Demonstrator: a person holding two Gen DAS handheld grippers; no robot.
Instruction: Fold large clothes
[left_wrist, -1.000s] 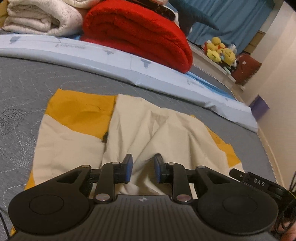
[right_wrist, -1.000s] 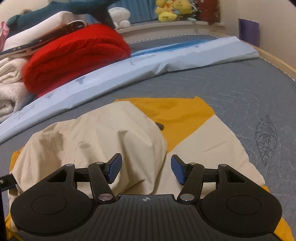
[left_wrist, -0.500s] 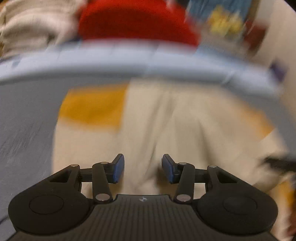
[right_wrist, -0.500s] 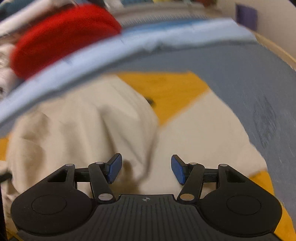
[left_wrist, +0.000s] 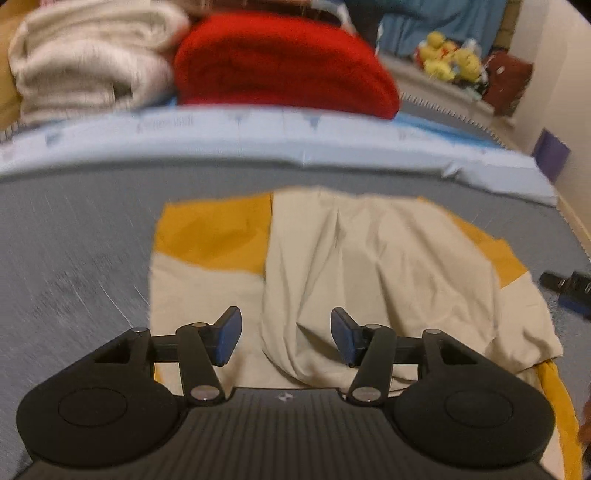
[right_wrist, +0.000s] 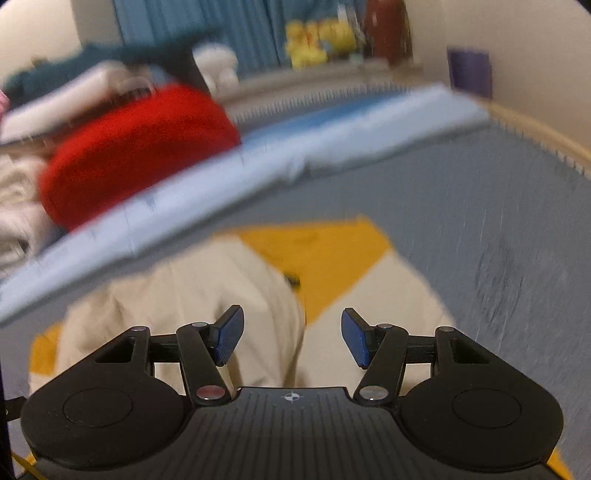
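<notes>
My left gripper (left_wrist: 284, 338) and right gripper (right_wrist: 291, 339) gape wide, holding nothing; the cream-and-yellow garment (left_wrist: 369, 266) lies just beyond both, its folded flap nearer my left.

**A bedroom, seen from the bed**

We look out over a grey quilted mattress (left_wrist: 81, 236). Beyond the fingers lies a pale blue sheet (left_wrist: 258, 136), with a red blanket (left_wrist: 280, 62) and cream blankets (left_wrist: 85, 66) stacked behind it. Blue curtains (right_wrist: 192, 26) hang at the back above a ledge of yellow plush toys (left_wrist: 450, 62). Cream walls (right_wrist: 535, 48) close the right side.
</notes>
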